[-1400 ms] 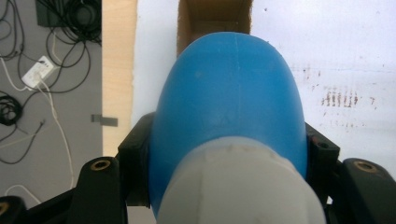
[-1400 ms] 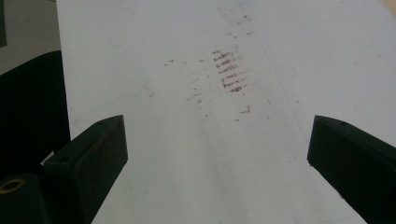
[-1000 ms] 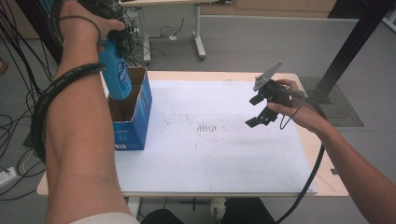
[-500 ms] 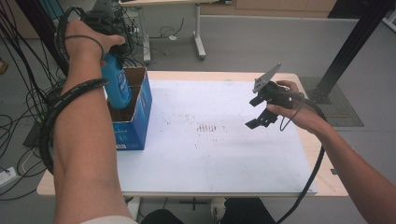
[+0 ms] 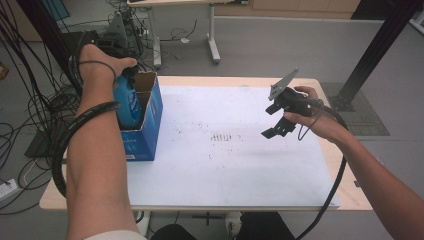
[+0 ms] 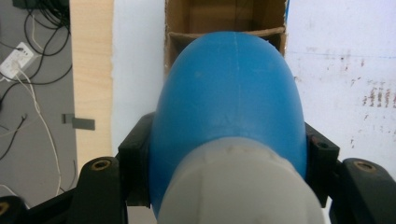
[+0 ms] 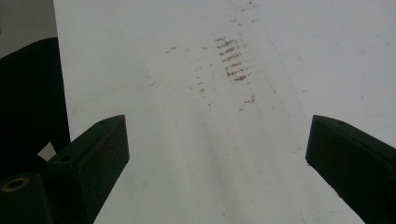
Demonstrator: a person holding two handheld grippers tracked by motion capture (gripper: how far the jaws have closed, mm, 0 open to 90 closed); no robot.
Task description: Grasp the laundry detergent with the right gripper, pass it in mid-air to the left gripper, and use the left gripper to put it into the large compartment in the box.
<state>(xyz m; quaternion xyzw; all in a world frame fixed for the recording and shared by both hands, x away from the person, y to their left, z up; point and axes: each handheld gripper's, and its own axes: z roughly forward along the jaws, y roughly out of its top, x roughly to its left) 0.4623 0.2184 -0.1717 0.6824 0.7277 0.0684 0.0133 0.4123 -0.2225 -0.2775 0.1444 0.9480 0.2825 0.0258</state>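
A blue bottle (image 5: 127, 102) with a grey cap (image 6: 238, 186) hangs upright inside the open blue cardboard box (image 5: 145, 135) at the table's left. My left gripper (image 5: 125, 75) is shut on the bottle near its top, with the black jaws pressed against both sides of the blue bottle (image 6: 229, 107). The box's brown interior (image 6: 224, 16) lies below the bottle. My right gripper (image 5: 274, 120) hovers open above the white sheet (image 5: 230, 150) at the right, and nothing sits between its jaws (image 7: 215, 154).
The white sheet carries reddish smudges (image 5: 225, 137) near its middle. A wooden table edge (image 5: 345, 165) borders it. Cables (image 5: 30, 110) crowd the floor at the left, and a black post (image 5: 372, 55) stands beyond the right corner.
My left gripper has lowered the blue bottle deeper into the box and shifted slightly away. The right gripper has stayed put.
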